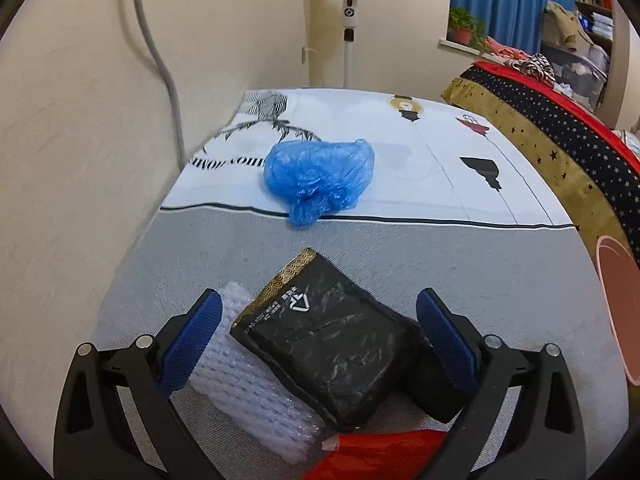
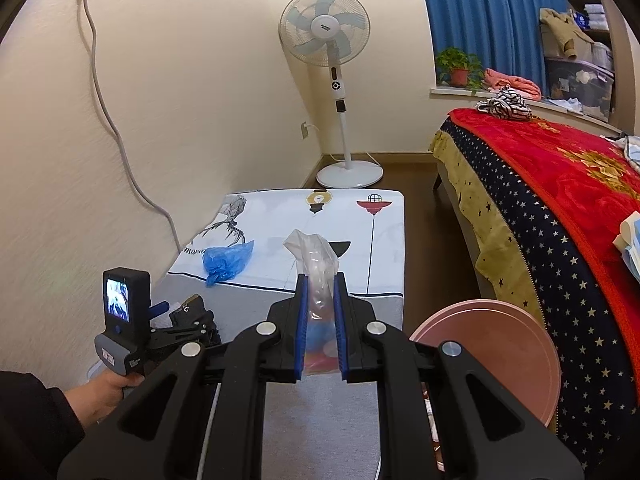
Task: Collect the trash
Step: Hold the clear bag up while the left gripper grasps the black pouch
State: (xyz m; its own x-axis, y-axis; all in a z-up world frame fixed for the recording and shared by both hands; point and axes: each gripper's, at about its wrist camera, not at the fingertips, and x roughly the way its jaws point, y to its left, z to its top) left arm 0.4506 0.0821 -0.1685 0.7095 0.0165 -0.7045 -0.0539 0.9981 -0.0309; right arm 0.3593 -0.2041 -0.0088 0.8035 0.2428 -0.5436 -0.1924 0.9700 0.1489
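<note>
On the grey mattress [image 1: 500,272], the black pouch [image 1: 332,356] is straddled by the wide-open left gripper [image 1: 318,344]; white foam netting [image 1: 248,384] may be caught too. A clear plastic bag [image 2: 316,264] is pinched in the right gripper [image 2: 320,320] and may slip.

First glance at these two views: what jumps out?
The left gripper stands open around a black crinkled packet near the table's front, white foam netting beside it. The right gripper is shut on a clear plastic bag. A crumpled blue plastic bag lies mid-table.

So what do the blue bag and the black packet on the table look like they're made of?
Blue bag: thin plastic film, translucent, finely crinkled, probably polyethylene. Black packet: glossy plastic mailer or pouch, judging by its wrinkled shine, with a gold printed edge; exact material unclear.
</note>
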